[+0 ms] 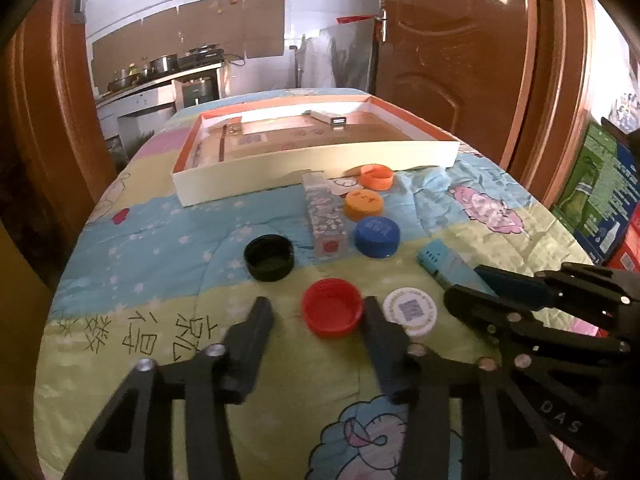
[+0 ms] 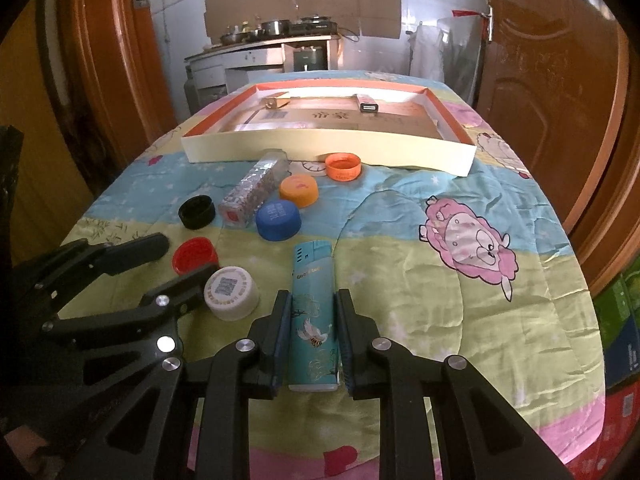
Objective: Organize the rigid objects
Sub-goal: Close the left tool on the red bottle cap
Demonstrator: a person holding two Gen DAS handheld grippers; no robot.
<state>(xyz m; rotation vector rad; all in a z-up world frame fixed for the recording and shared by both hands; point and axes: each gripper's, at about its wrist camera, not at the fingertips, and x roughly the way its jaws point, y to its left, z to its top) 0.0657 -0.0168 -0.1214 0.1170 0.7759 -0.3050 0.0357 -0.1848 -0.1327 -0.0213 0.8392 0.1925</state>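
A: Report the nearest items first.

B: The right tongs (image 2: 310, 320) are pinching a teal printed plastic lighter (image 2: 313, 316) that lies flat on the cartoon-print quilted cover (image 2: 420, 300); both pads press its long sides. The left tongs (image 1: 316, 312) are spread. A red plastic bottle cap (image 1: 332, 312), open side up, sits between the fingers; the right-hand finger touches its rim, the left-hand finger stands apart from it.

A: What is adjacent?

B: A white plastic cap with a printed code (image 1: 410, 312) lies just beside the red cap, outside the left tongs. Farther on: a black cap, open side up (image 1: 269, 258); a clear patterned rectangular tube with a red end (image 1: 324, 216); a blue cap, top up (image 1: 377, 236); an orange cap, top up (image 1: 363, 203); and an orange cap, open side up (image 1: 376, 176). The two orange caps and the blue cap form a row beside the tube.

A: Container status?

B: A shallow cardboard tray with white outer walls and orange rim (image 1: 320, 160) lies beyond the caps. It holds a small white block with a dark end (image 2: 366, 103) near its far wall and a small brownish piece (image 2: 276, 102) in its far left corner. No caps are in it.
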